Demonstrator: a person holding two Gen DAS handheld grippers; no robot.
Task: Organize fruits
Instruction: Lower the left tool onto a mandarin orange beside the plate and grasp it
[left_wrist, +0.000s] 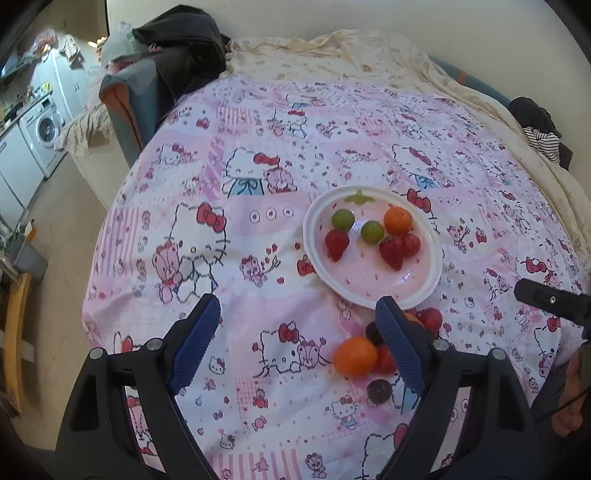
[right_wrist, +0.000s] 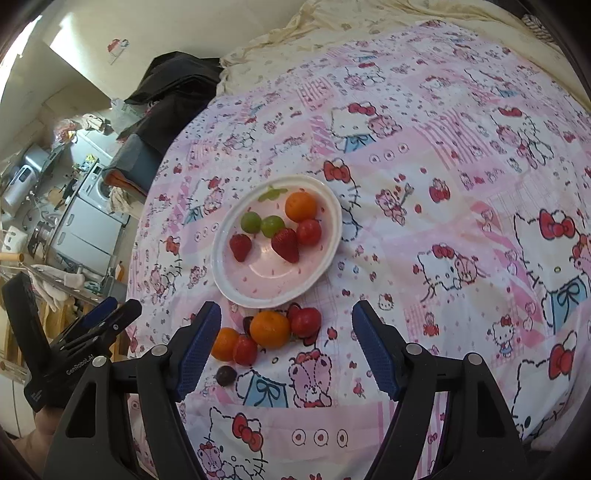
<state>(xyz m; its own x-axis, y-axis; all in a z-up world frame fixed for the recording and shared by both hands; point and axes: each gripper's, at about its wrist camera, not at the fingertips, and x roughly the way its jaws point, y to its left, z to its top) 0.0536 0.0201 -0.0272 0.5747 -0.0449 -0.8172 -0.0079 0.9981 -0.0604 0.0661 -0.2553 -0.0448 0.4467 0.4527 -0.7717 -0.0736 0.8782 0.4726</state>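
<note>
Mid-sort: my right hand-held gripper (right_wrist: 284, 345) hangs spread and empty over the loose round orange tangerine (right_wrist: 270, 329), lower centre, just below the white-rimmed pink plate (right_wrist: 225, 280). Next: drop and pinch.

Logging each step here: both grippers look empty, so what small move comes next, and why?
Probably lower the open right gripper onto the nearest orange. It lies loose on the cloth between the fingers, while the plate has room.
</note>
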